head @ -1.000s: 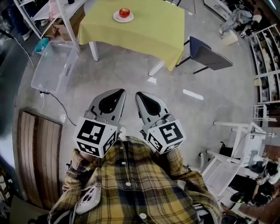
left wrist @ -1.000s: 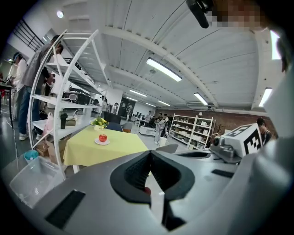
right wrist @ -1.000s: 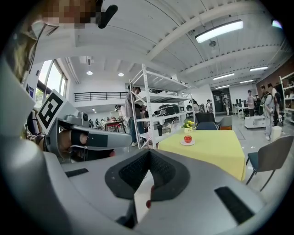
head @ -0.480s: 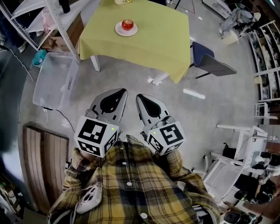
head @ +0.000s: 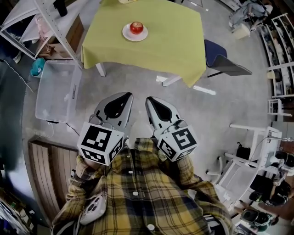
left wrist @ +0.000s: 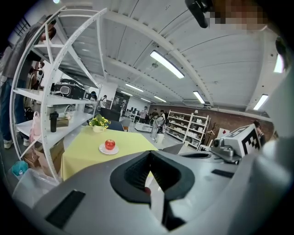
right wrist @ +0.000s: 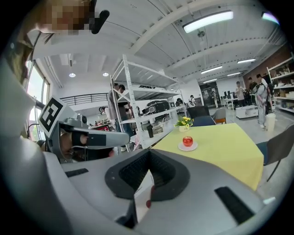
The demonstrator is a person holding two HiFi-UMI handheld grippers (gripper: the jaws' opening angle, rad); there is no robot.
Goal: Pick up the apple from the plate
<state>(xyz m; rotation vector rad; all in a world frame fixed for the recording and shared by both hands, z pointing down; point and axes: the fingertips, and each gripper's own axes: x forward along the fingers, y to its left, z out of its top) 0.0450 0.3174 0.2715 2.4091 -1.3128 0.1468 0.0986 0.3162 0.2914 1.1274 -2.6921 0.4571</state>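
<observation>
The apple (head: 136, 27) looks smooth and glossy on a shiny white plate (head: 138, 38). The tablecloth (head: 161, 50) is matt yellow-green cloth. The tub (head: 57, 92) is clear plastic, the floor (head: 229, 105) smooth grey concrete, and the shirt (head: 138, 197) soft checked cloth.

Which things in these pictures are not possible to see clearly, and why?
- Flowerpot: head view, cut off by the top edge.
- Apple: stem and skin too small in every view.
- Table: far legs hidden under its top, head view.
- Shelf: items too small, gripper views.
</observation>
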